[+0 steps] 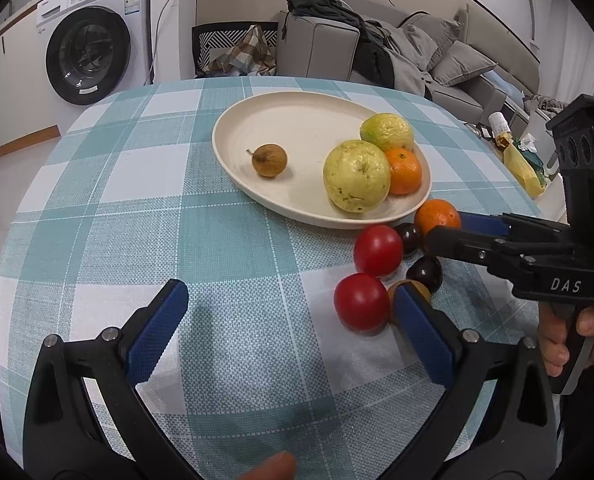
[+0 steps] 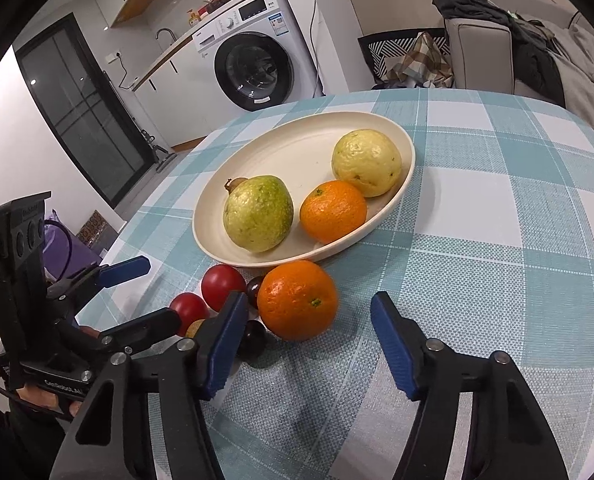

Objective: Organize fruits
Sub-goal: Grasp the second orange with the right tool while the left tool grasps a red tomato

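A loose orange (image 2: 297, 300) is sitting on the checked tablecloth (image 2: 497, 264) just outside the cream plate (image 2: 393, 128), which is holding two guavas (image 2: 258, 213), a smaller orange (image 2: 333, 211) and a brown longan (image 1: 269, 160). The right gripper (image 2: 305, 334) is reaching around it, jaws spread. Two tomatoes (image 1: 378, 250) and dark round fruits (image 1: 427, 273) are crowding beside it. The left gripper (image 1: 293, 324) is hanging wide open nearby. "DAS" is showing on the right tool.

Both grippers (image 1: 289, 304) (image 2: 309, 312): black frames w/ blue ribbed pads, silver screws; right marked "DAS"; bare skin
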Demonstrator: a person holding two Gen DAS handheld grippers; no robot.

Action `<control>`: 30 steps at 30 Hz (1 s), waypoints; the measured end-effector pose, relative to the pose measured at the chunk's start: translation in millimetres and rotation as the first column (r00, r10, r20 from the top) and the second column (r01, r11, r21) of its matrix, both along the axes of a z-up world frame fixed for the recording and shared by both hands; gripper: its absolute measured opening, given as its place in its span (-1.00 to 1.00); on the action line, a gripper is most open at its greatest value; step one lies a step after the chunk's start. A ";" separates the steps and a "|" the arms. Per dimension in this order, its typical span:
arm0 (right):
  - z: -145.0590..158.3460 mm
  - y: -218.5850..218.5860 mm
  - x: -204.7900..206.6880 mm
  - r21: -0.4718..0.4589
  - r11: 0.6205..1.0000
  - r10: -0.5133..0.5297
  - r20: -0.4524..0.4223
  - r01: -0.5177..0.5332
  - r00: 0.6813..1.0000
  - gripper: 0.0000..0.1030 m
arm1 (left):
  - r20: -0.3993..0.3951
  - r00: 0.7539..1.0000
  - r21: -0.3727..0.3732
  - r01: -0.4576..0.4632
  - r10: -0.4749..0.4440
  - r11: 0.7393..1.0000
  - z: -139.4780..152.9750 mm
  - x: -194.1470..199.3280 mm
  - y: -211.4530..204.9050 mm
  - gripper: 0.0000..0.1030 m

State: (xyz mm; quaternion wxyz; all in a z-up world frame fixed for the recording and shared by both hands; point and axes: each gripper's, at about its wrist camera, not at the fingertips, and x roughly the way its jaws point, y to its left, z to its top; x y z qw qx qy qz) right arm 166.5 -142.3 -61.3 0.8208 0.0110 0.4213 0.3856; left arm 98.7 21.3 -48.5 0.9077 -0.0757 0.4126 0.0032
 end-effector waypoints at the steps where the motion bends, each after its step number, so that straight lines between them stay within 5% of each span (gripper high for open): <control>1: -0.1 0.6 -0.1 0.003 1.000 0.006 -0.001 -0.006 1.000 0.13 | 0.000 1.000 0.000 0.000 0.000 1.000 0.0 -0.2 0.0 0.98; 11: -0.2 4.8 -1.3 0.005 1.000 0.016 -0.001 -0.016 1.000 0.08 | -0.020 1.000 -0.007 0.009 -0.009 1.000 -3.1 1.0 -3.0 0.98; 18: -0.1 6.2 -3.1 -0.001 1.000 0.018 0.006 -0.018 1.000 -0.19 | -0.018 1.000 -0.017 0.015 -0.015 1.000 -3.7 0.4 -2.4 0.98; 23: 3.1 3.3 -6.8 0.009 1.000 0.010 0.030 -0.010 0.999 -0.20 | -0.024 1.000 -0.025 0.008 -0.009 1.000 -4.4 0.8 -1.1 0.97; 30: 3.6 0.9 -6.5 0.010 1.000 0.002 0.028 -0.002 1.000 -0.20 | -0.013 0.996 -0.117 0.088 -0.090 0.989 -5.5 -0.1 -2.1 0.24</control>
